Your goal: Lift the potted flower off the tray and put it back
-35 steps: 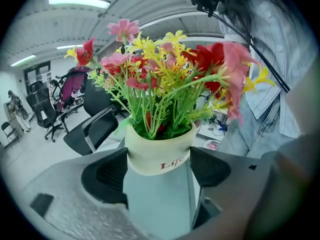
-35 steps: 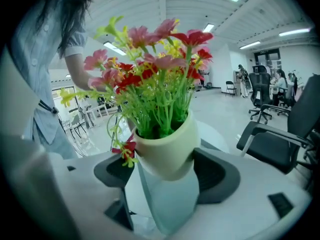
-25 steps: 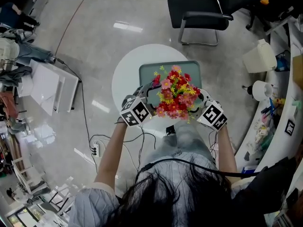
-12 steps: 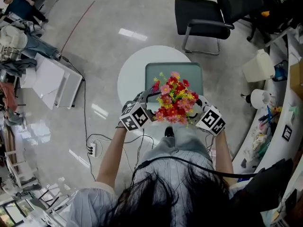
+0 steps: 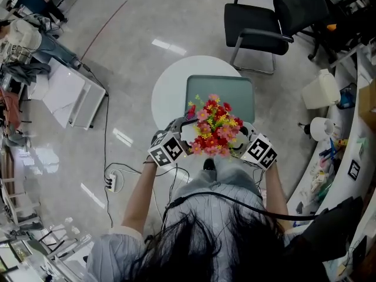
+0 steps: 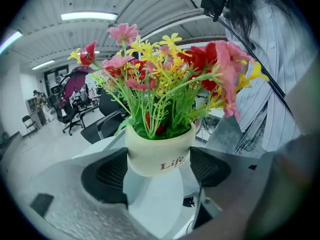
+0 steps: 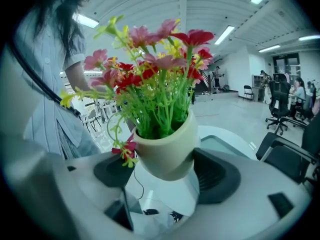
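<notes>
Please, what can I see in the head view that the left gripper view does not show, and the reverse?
Only the head view shows the whole green tray, bare, and the right gripper beside the bouquet. Only the left gripper view shows the cream pot with its "Life" print, and the left gripper with one jaw pressed on each side of it. Both show the red, pink and yellow flowers.

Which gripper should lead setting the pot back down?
The left gripper, probably: both grip the pot, but it sits upright in its jaws, tilted in the right gripper's; the tray lies ahead.
</notes>
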The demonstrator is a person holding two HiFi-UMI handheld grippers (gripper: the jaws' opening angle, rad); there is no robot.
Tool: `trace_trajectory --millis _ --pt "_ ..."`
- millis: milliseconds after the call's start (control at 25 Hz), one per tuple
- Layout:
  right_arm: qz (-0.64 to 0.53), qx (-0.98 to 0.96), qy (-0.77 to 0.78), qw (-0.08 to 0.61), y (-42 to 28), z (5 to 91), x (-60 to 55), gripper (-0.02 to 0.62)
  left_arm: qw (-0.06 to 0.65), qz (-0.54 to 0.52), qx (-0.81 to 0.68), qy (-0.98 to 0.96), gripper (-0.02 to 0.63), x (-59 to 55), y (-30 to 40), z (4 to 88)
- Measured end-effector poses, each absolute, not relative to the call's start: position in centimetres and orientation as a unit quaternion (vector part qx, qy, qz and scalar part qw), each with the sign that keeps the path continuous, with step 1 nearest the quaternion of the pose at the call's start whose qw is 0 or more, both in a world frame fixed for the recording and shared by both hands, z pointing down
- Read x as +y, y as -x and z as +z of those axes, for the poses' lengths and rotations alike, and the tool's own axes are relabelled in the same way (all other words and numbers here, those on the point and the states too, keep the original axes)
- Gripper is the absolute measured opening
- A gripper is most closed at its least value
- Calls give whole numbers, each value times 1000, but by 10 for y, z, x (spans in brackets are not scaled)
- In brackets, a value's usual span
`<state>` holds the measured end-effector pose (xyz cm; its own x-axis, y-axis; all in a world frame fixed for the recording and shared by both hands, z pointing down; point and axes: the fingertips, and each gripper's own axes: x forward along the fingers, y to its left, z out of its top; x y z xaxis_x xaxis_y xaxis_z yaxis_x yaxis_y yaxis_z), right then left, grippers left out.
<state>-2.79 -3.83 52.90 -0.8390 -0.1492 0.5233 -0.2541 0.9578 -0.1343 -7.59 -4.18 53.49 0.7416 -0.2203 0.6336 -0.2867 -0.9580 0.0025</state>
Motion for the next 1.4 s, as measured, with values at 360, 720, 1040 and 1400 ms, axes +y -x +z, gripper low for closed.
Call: trace_trajectory --millis 360,720,1040,1400 --pt "87 -953 -84 278 40 529 -22 357 55 330 -162 -929 379 -23 88 536" --pt "87 -952 -74 283 46 530 -14 357 54 332 -167 -927 379 -15 93 537" --pt "91 -951 -76 286 47 532 -12 357 58 333 -165 -927 379 -13 94 539" --pt "93 -951 -75 286 42 535 -17 357 69 334 -167 -925 379 -17 90 543"
